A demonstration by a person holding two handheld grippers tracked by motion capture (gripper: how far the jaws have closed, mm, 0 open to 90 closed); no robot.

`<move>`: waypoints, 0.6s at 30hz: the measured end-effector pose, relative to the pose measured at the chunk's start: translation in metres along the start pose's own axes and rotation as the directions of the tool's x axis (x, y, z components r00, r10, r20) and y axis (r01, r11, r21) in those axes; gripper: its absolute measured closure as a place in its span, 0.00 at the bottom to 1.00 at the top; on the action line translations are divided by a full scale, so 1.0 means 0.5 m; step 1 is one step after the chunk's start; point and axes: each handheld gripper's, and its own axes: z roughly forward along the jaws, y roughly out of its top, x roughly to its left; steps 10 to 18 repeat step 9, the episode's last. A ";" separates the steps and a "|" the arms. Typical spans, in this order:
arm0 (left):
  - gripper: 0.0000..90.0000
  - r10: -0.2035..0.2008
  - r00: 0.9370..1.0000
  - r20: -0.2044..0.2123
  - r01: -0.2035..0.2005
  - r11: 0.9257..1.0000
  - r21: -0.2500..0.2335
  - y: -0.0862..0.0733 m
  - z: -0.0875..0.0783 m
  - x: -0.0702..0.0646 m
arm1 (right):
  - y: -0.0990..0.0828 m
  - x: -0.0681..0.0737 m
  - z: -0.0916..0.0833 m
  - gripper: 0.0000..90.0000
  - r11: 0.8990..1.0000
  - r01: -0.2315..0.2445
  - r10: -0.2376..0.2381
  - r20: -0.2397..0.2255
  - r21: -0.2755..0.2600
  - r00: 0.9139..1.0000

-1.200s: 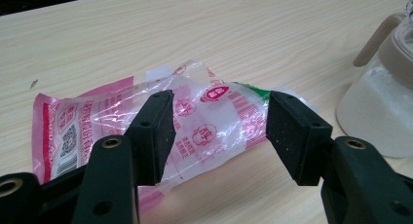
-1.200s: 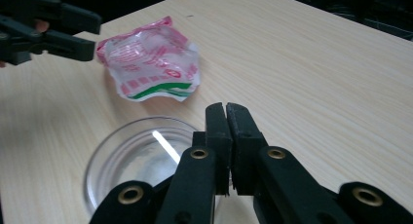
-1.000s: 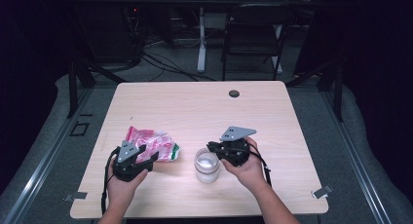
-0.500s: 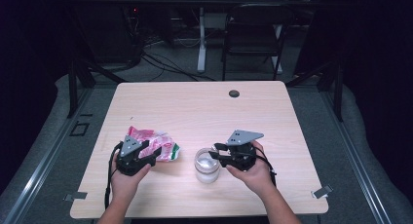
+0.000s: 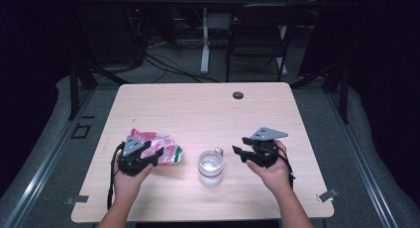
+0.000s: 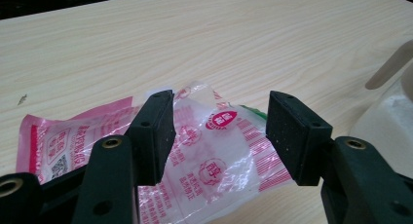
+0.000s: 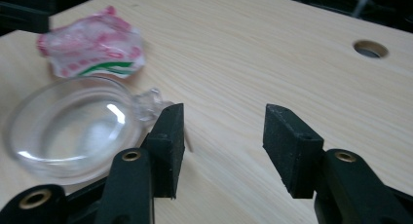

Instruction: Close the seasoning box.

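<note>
A clear glass mug [image 5: 210, 167] stands near the table's front, its small handle [image 7: 148, 100] turned toward my right gripper [image 5: 239, 146]. That gripper's jaws have just been opening; they stand wide apart, nothing between them, the left fingertip [image 7: 170, 131] just short of the handle. A crumpled pink, white and green plastic packet [image 5: 166, 149] lies left of the mug. My left gripper [image 5: 154, 156] hovers over the packet [image 6: 214, 151] with its jaws apart on either side and the pads off the plastic.
The light wooden table [image 5: 198, 114] has a round cable hole [image 5: 238, 95] at its far edge. Beyond it stand a dark chair [image 5: 260, 27] and cables on the floor. Bare tabletop stretches behind and to the right of the mug.
My right gripper has let go of the mug's handle, opened wide and drawn back to the right. The mug, the packet and my left gripper have stayed put.
</note>
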 end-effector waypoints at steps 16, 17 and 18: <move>0.49 -0.028 0.999 -0.019 0.028 1.000 -0.005 -0.004 -0.003 0.021 | -0.049 -0.050 0.032 0.54 0.992 -0.086 0.073 0.135 0.091 0.988; 0.49 -0.028 0.999 -0.019 0.028 1.000 -0.005 -0.004 -0.003 0.021 | -0.049 -0.050 0.032 0.54 0.992 -0.086 0.073 0.135 0.091 0.988; 0.49 -0.028 0.999 -0.019 0.028 1.000 -0.005 -0.004 -0.003 0.021 | -0.049 -0.050 0.032 0.54 0.992 -0.086 0.073 0.135 0.091 0.988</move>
